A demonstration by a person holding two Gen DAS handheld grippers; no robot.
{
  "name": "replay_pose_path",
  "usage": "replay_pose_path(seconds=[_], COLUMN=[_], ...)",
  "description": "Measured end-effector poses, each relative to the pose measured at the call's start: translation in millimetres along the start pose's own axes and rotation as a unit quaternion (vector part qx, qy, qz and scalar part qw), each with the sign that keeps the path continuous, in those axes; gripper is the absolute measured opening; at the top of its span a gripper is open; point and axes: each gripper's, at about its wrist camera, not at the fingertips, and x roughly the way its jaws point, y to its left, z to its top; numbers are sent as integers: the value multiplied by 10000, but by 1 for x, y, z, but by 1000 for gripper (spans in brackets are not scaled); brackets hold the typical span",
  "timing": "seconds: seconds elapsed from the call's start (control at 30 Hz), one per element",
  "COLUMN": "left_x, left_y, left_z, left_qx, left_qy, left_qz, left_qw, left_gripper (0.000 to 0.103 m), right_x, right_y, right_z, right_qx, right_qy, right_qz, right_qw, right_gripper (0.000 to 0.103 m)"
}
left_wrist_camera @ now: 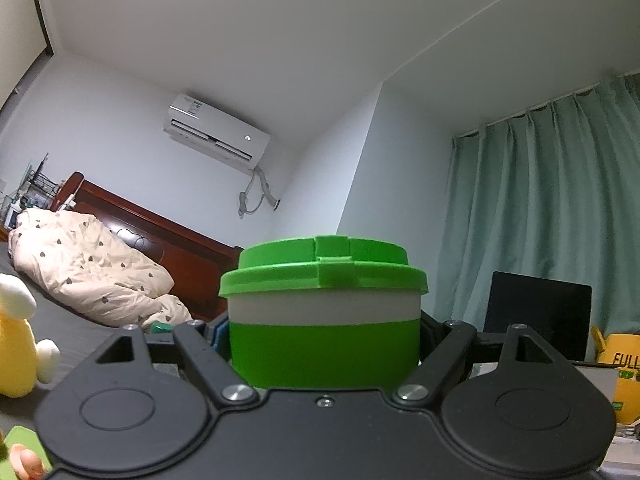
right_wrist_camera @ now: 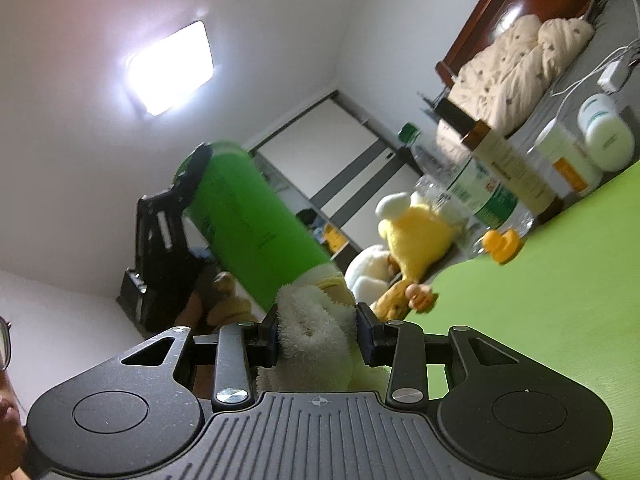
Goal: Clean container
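My left gripper [left_wrist_camera: 324, 340] is shut on a green container [left_wrist_camera: 324, 312] with a white band and a green lid, held up in the air. In the right wrist view the same container [right_wrist_camera: 256, 224] is tilted, with the left gripper [right_wrist_camera: 192, 184] clamped near its far end. My right gripper [right_wrist_camera: 318, 336] is shut on a fluffy white and yellow cloth [right_wrist_camera: 312, 332]. The cloth presses against the near end of the container.
A green table surface [right_wrist_camera: 540, 320] lies at the right. On it stand a yellow plush toy [right_wrist_camera: 416, 236], a small rubber duck [right_wrist_camera: 502, 244], a water bottle [right_wrist_camera: 476, 188] and several jars. A bed with a quilt [left_wrist_camera: 88, 264], a laptop [left_wrist_camera: 538, 312] and curtains are behind.
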Motion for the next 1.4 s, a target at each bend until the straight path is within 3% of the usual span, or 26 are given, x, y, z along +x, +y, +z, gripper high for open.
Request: replay_pose_path(seconds=[0.2, 0.7, 1.0, 1.4], left_x=[1, 4, 3, -6], left_y=[-8, -13, -1, 20], left_z=[-1, -1, -2, -5], left_qx=[17, -68, -38, 30], left_qy=[8, -88, -6, 113], left_qz=[-128, -202, 49, 456], left_qw=[9999, 9997, 10000, 9989], left_gripper=[80, 80, 80, 80], right_x=[-5, 20, 45, 30], right_y=[-3, -13, -6, 5], right_z=[9, 4, -10, -10], right_qx=[103, 276, 117, -116], right_qy=[-127, 39, 526, 577], right_qz=[-116, -61, 188, 195], right_qw=[9998, 9996, 9984, 9981], right_gripper=[38, 38, 38, 38])
